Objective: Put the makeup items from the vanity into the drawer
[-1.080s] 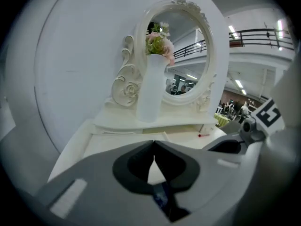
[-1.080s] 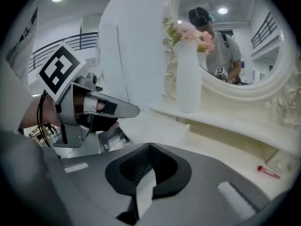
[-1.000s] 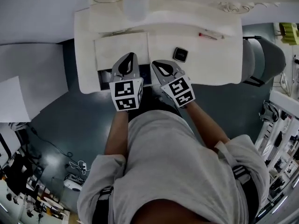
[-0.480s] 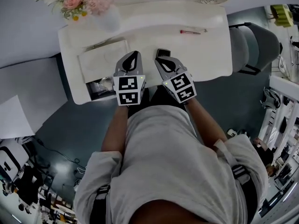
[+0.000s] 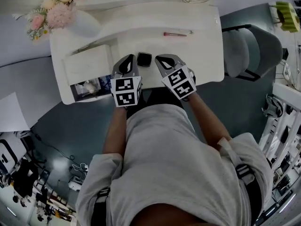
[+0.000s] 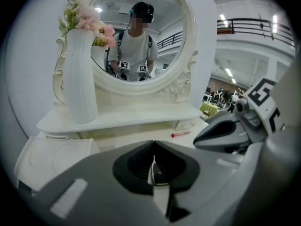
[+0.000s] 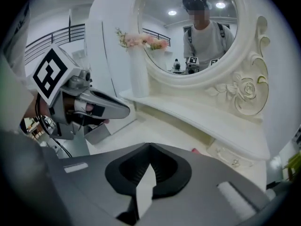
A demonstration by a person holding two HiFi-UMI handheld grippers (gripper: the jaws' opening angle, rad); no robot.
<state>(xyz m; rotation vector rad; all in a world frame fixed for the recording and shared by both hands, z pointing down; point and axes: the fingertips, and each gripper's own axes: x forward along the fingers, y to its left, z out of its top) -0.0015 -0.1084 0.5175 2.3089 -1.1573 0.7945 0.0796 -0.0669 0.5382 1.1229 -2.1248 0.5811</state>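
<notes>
Head view: left gripper (image 5: 130,58) and right gripper (image 5: 161,59) side by side over counter (image 5: 197,51) front edge, pitched down, forearms parallel. Both fingers pressed together, empty. Black compact (image 5: 144,59) between finger pairs; red lipstick (image 5: 175,34) beyond right fingers; open drawer (image 5: 71,96) left of left fingers. Probably lining up first pick.

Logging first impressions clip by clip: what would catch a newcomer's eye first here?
The left gripper and right gripper, both shut and empty, hover side by side over the front of the white vanity, a small black compact between their tips. A white vase of pink flowers stands at the vanity's back left, and a slim red makeup stick lies further right.
</notes>
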